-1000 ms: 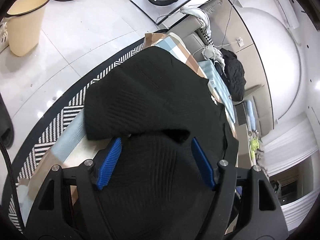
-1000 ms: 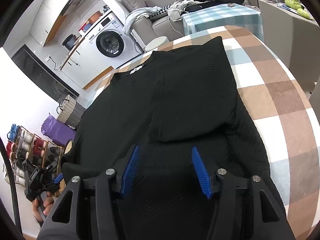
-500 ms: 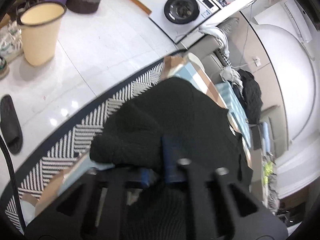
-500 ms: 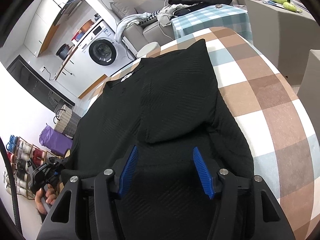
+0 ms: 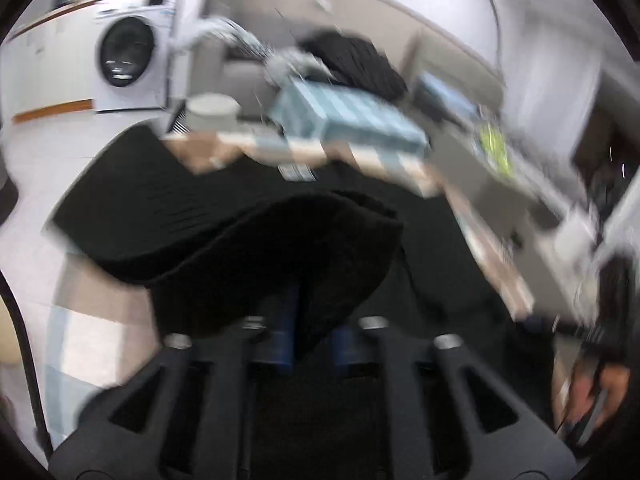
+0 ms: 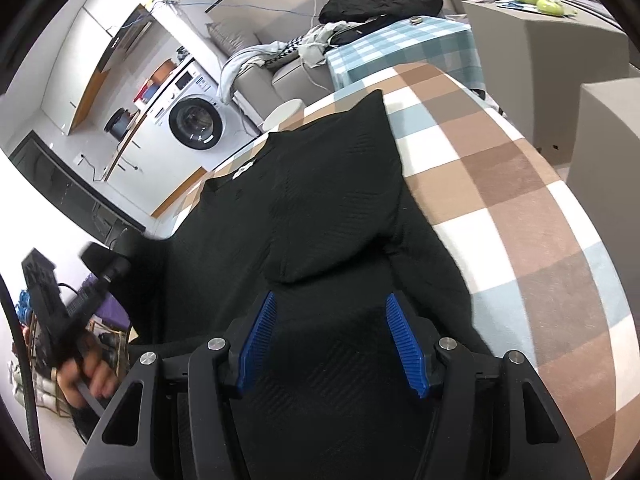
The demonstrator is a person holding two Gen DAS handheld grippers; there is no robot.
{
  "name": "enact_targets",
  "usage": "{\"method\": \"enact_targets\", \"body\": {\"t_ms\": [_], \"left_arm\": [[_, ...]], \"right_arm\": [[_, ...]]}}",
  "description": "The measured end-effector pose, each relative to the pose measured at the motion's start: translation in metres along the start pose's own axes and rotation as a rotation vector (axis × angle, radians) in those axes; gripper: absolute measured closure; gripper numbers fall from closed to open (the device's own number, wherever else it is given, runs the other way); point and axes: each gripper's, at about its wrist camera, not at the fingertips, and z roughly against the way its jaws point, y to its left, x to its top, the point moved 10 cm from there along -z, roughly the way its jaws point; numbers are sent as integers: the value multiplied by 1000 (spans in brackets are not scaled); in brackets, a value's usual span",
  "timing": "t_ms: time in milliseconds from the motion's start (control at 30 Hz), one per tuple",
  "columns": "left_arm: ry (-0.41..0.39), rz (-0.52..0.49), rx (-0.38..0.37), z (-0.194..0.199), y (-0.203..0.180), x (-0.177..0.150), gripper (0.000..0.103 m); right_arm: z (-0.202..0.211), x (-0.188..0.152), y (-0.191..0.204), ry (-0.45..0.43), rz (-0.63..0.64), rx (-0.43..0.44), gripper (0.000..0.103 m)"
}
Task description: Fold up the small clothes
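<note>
A black ribbed top lies spread on a round table with a brown, white and blue checked cloth; its right side is folded inward. In the blurred left wrist view, a lifted fold of the top arches over my left gripper. Its jaws are opening, with black fabric still between the blue pads. My right gripper hovers open over the top's lower part, pinching nothing. A hand at the left edge holds the left gripper.
Beyond the table are a washing machine, a round white stool and a sofa with loose clothes. A small blue-checked table carries a black jacket. Grey cabinets stand close on the right.
My left gripper shut on the top's left edge, then swung it up and across over the garment while rolling; its pads have now parted. The right gripper only drifted slightly.
</note>
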Motion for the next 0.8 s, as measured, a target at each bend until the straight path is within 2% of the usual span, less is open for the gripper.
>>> {"method": "enact_targets", "body": {"t_ms": [33,67,167,267,367,400,500,633,733,800], "left_arm": [[13,-10,25,-4,0,-4,50],[18,-12,45,-7,1,-9,43],[11,39,32,0,11,-15,41],[-9,122,56,9,40,-25,40],[5,212,54,13,70,-40,40],[9,249,43,15,76,-48,40],[20,355,-38,-1,83,-41,40],[74,401,-73,-36,79,-32,40],[138,422,-7,-59,83,-37,41],[140,413,29,-66,84,-37,54]], "right_arm": [[1,0,-3,-2,-9,-2,44],[1,0,-5,-2,-13,-3,44],[1,-2,-10,-2,-24,-8,44],[1,-3,-13,2,-24,-11,44],[0,-4,-13,6,-24,-10,44],[0,-4,-13,8,-24,-9,44],[0,-5,-10,12,-22,-5,44],[3,-7,-10,11,-25,-5,44],[5,-11,-13,11,-32,-10,44],[7,-14,-16,15,-36,-16,44]]}}
